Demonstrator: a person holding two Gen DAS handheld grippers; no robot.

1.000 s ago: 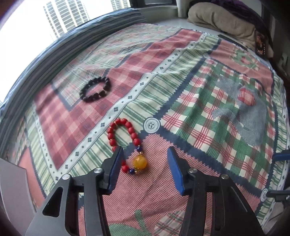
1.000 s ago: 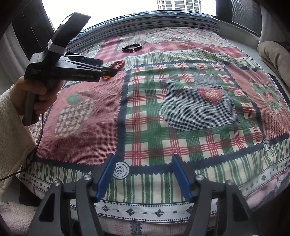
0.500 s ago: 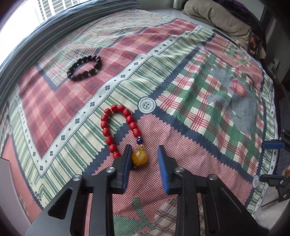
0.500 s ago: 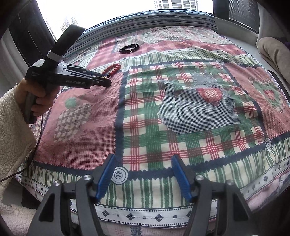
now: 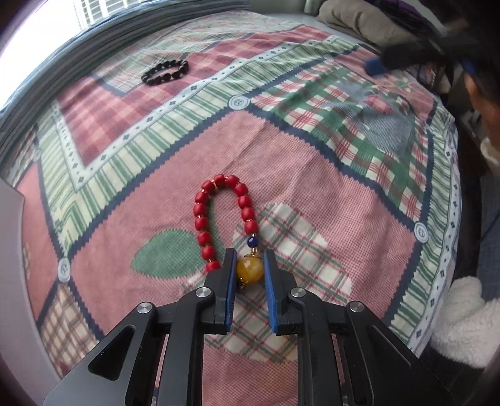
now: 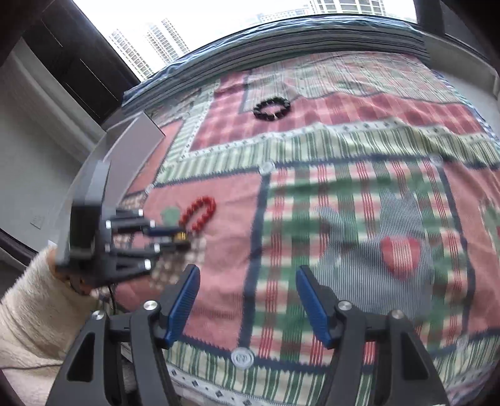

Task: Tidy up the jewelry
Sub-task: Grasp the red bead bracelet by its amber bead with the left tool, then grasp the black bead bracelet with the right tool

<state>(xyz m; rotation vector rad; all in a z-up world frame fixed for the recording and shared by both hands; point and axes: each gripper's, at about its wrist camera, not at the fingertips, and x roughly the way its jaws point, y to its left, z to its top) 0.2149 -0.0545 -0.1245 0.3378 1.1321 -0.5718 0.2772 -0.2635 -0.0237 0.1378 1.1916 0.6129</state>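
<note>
A red bead bracelet with a large amber bead lies stretched on the patchwork quilt. My left gripper is shut on the amber bead, with the red loop trailing ahead of the fingers. It also shows in the right wrist view, holding the red bracelet. A black bead bracelet lies far back on the red plaid patch, also in the right wrist view. My right gripper is open and empty above the quilt's middle; it appears blurred in the left wrist view.
A grey flat box or lid sits at the quilt's left edge, also in the left wrist view. A beige cushion lies at the far right. The striped bed edge runs under the window.
My left gripper closed on the amber bead and dragged the red bracelet toward the near side. My right gripper swung forward and left over the quilt, still open.
</note>
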